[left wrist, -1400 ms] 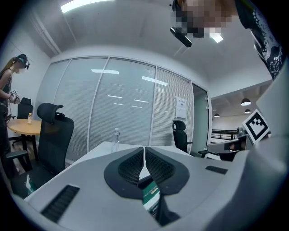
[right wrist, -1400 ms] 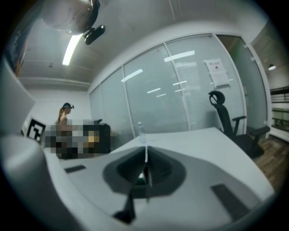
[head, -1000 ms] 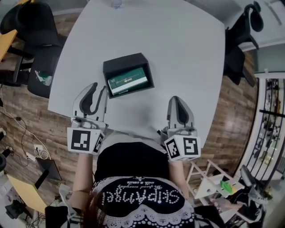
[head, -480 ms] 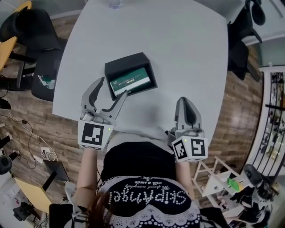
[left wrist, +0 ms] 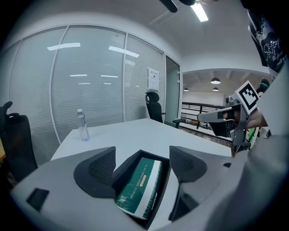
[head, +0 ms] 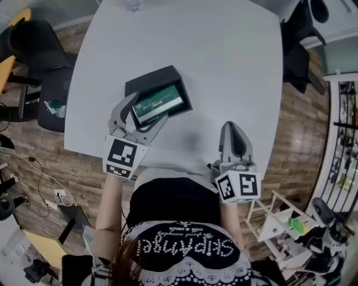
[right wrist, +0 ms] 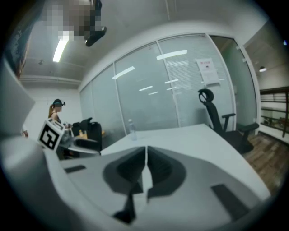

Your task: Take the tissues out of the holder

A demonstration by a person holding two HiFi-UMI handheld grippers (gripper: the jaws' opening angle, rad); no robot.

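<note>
A black open-top holder lies on the white table with a green tissue pack inside it. My left gripper reaches over the holder's near end; its jaws are opening, one on each side of the pack, and the pads do not press on it. In the left gripper view the tissue pack lies tilted in the holder between the spread jaws of the left gripper. My right gripper rests near the table's front edge, shut and empty, also shut in the right gripper view.
A clear water bottle stands at the table's far edge, also seen as the bottle beyond the holder. Black office chairs stand to the left and another chair to the right. Wooden floor surrounds the table.
My left gripper moved forward from the table's front edge to the holder and its jaws spread wide around the tissue pack. The right gripper stayed where it was, shut.
</note>
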